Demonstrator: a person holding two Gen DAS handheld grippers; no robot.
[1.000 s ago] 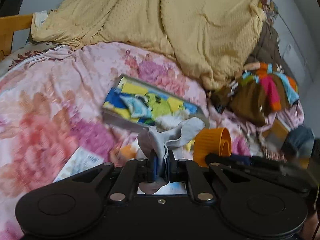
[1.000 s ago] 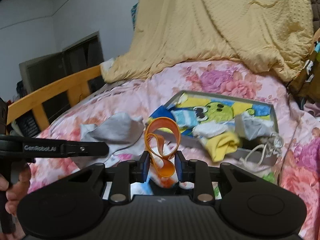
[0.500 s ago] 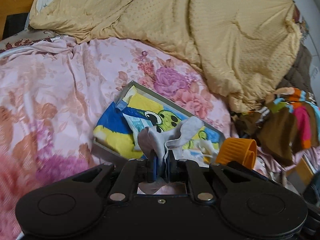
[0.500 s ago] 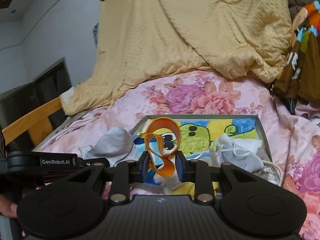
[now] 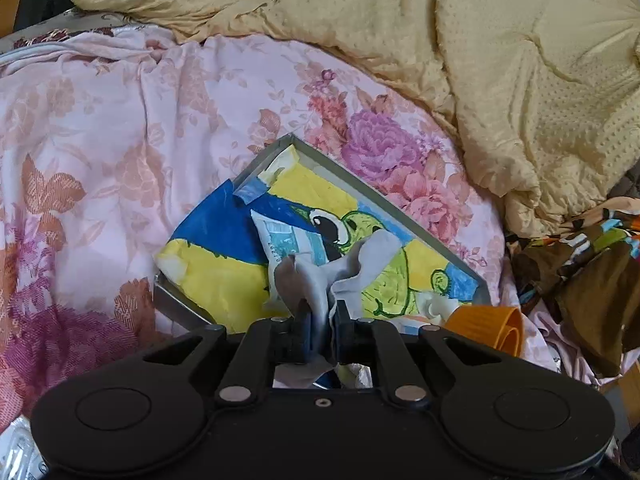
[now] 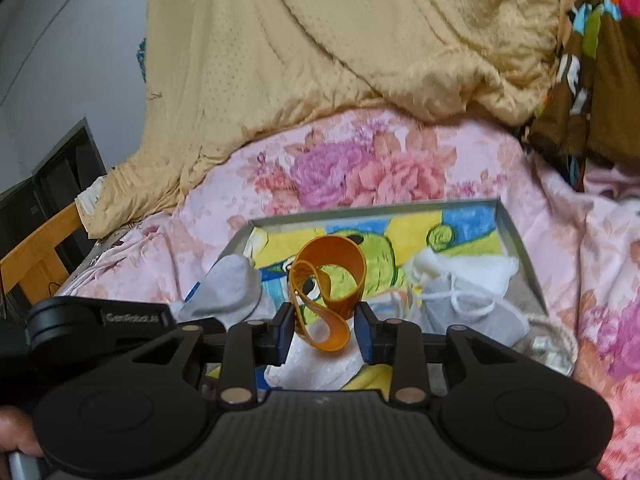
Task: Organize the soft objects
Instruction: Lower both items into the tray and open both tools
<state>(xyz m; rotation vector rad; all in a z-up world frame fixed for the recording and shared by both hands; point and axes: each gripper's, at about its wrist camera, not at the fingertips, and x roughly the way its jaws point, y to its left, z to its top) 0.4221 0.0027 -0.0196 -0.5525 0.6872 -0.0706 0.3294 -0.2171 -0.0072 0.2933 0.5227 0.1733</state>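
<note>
A grey metal tray [image 5: 384,194] with a blue, yellow and green cartoon cloth lining lies on the pink flowered bedspread. My left gripper [image 5: 320,316] is shut on a grey sock [image 5: 340,264] and holds it over the tray's near edge. My right gripper [image 6: 326,326] is shut on a coiled orange rubber band [image 6: 332,284] above the tray [image 6: 372,212]. The left gripper's sock [image 6: 230,294] shows at the left of the right wrist view. White and grey soft items [image 6: 464,292] lie in the tray's right part.
A yellow quilt [image 5: 440,40] is heaped behind the tray. Brown multicoloured clothing [image 5: 588,264] lies to the right. A wooden bed frame [image 6: 36,244] and dark furniture stand at the far left. The orange band also shows in the left wrist view [image 5: 492,326].
Both grippers have moved forward over the tray, which now looks larger and closer. Both holds are unchanged.
</note>
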